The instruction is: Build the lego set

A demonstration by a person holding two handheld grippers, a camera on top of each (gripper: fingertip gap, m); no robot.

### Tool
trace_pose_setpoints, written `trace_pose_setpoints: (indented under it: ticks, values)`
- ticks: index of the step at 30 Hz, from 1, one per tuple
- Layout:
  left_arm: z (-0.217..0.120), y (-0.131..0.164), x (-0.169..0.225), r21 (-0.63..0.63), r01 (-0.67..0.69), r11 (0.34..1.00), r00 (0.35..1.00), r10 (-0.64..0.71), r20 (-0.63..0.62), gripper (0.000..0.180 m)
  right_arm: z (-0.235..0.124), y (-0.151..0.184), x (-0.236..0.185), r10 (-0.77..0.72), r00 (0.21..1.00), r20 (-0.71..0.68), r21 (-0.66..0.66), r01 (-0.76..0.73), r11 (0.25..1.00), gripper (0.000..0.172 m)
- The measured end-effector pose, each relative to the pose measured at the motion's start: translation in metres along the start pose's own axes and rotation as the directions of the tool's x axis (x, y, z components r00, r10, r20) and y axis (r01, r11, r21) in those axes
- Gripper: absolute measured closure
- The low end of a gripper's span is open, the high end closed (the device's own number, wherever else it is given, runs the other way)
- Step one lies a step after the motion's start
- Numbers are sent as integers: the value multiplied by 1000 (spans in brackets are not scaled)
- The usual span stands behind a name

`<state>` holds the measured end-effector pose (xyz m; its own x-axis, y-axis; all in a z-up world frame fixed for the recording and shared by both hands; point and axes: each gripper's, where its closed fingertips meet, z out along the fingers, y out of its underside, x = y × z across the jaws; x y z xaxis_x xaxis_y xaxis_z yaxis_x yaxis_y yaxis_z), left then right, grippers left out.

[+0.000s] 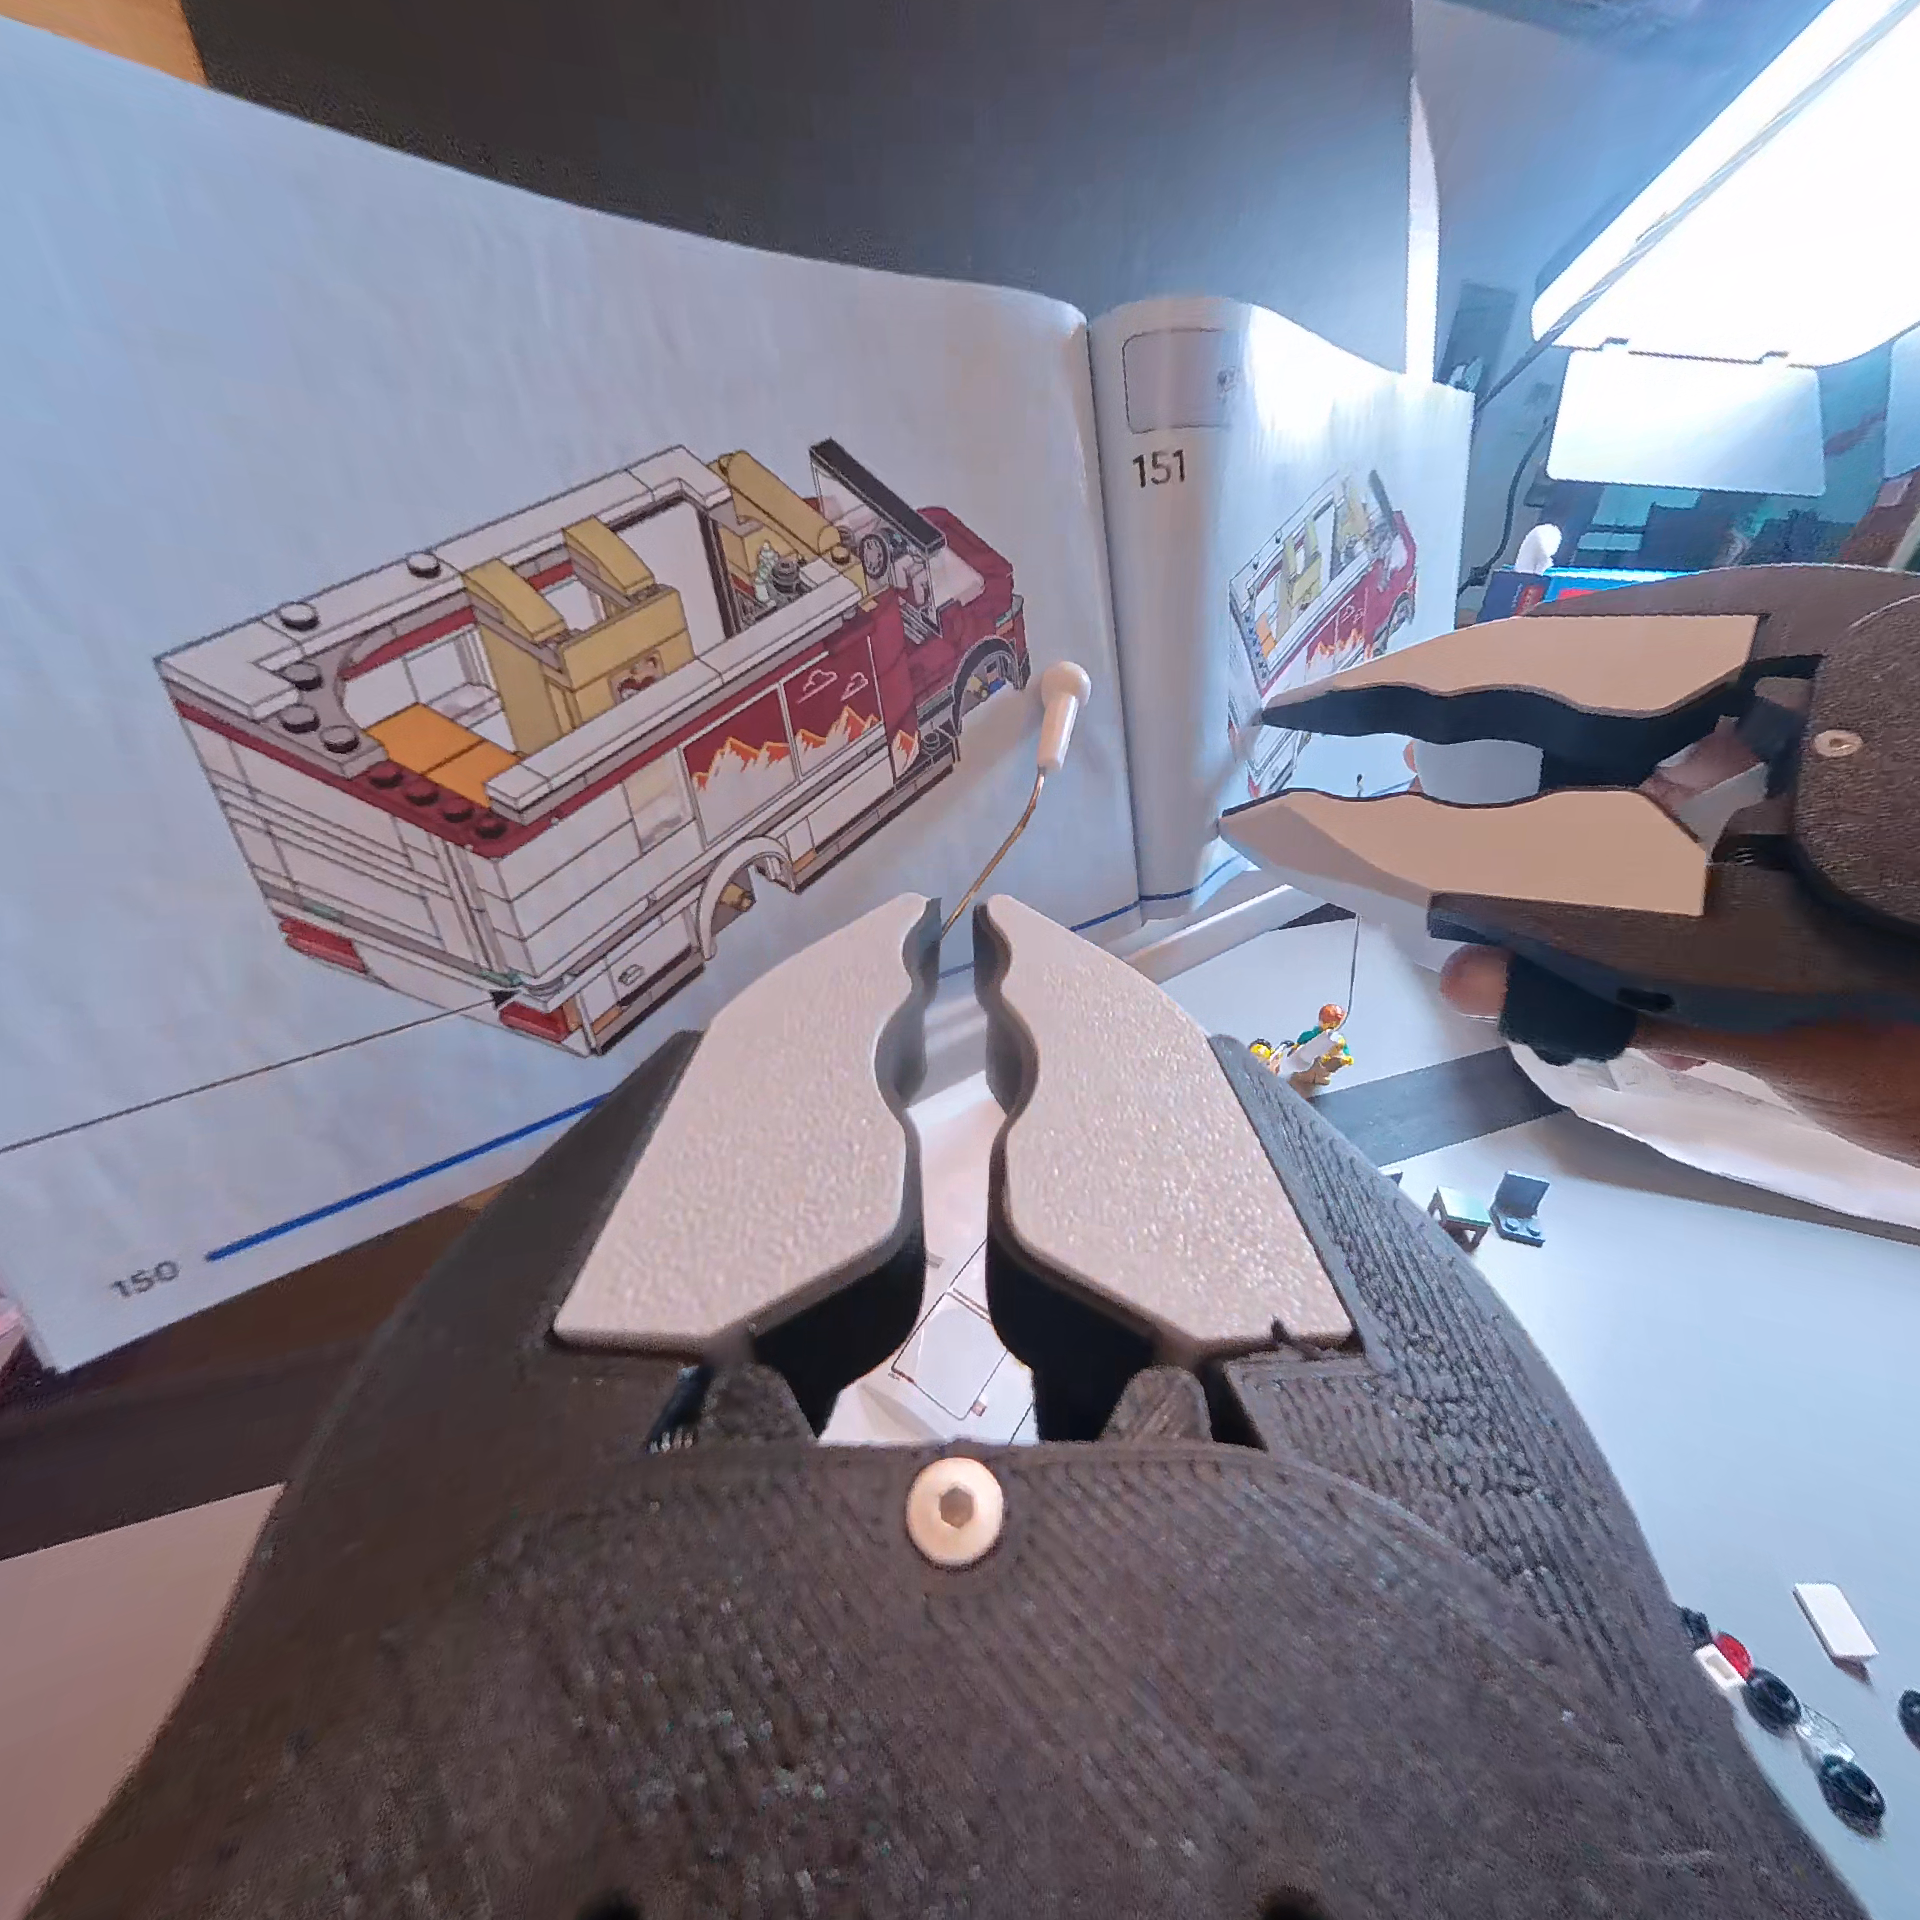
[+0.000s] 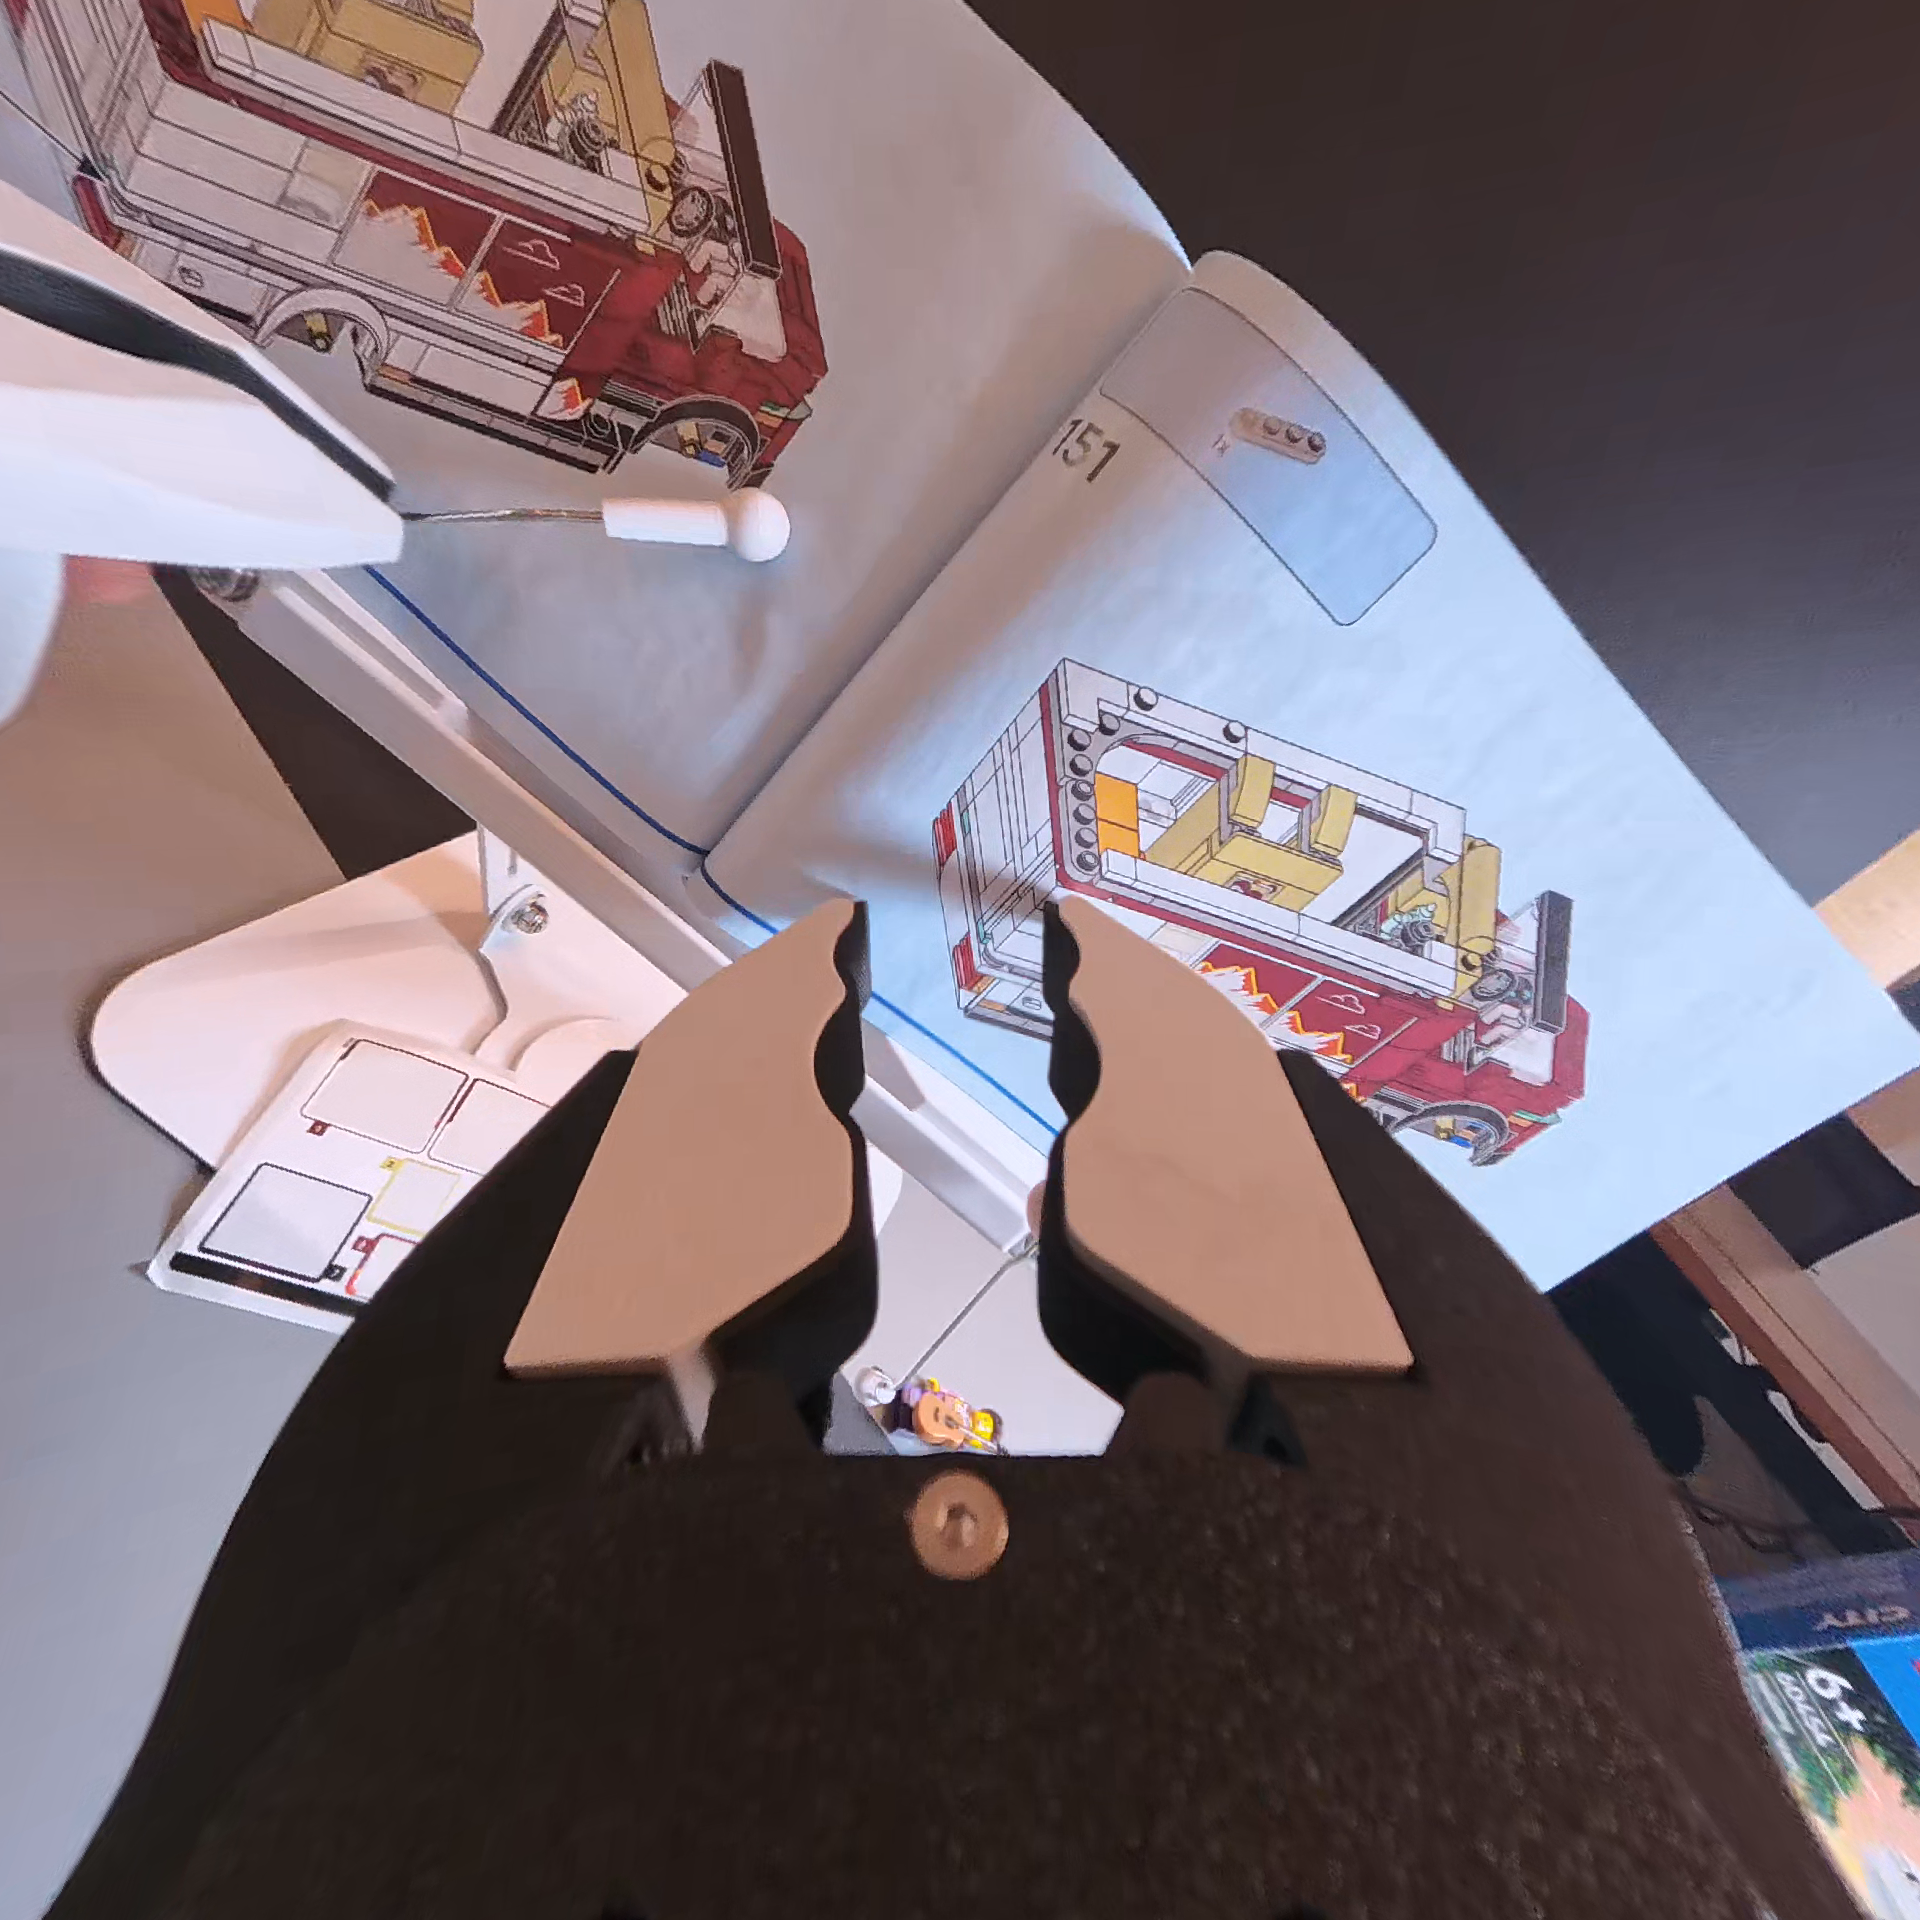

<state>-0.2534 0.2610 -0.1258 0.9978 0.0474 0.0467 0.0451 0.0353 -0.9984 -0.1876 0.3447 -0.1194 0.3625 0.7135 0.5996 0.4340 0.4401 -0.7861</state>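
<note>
Page-holder wire [image 1: 997, 842], one: a thin metal rod with a white bulb tip [image 1: 1062, 707], lying against the lower left page of the open booklet [image 1: 312, 416]. Its long axis runs up and slightly right from the left gripper [image 1: 951, 914], straight ahead of the fingertips. The lower end of the rod passes between the two fingertips, which stand slightly parted and are not clamped on it. The right wrist view shows the same rod [image 2: 499, 514] coming out level from that gripper's tip. The left gripper is the nearer of the two. Right gripper [image 2: 951, 914], one: jaws apart with nothing between them, its tips at the lower part of the right page, well apart from the rod.

- Booklet: one, two pages showing, one vehicle drawing on each.
- White stand [image 2: 260, 997]: one.
- Sticker sheet [image 2: 312, 1174]: one, on the stand's base.
- Toy figures [image 1: 1304, 1049]: a small cluster, number not clear.
- Loose bricks [image 1: 1496, 1210] and wheels [image 1: 1808, 1745]: several, on the table at right.
</note>
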Motion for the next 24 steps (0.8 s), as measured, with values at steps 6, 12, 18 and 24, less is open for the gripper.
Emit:
trace_pose_setpoints:
  ticks: [6, 12, 18, 24]
  values:
    - [-18, -9, -1, 7, -19, 1000, 1000, 20, -17, 167, -8, 1, 0, 36, 999, 2, 25, -36, 999, 140]
    - [-49, -52, 27, 66, -50, 997, 989, 59, -135, 161, -32, -3, 5, 74, 997, 12, 51, -74, 996, 139]
    - [-103, -51, 70, 18, -186, 982, 929, 182, -323, 150, -88, -20, -5, 105, 991, 84, 131, -115, 985, 138]
    - [-165, 24, 87, -128, -299, 946, 871, 215, -442, 137, -177, -21, -51, 103, 964, 246, 142, -140, 980, 138]
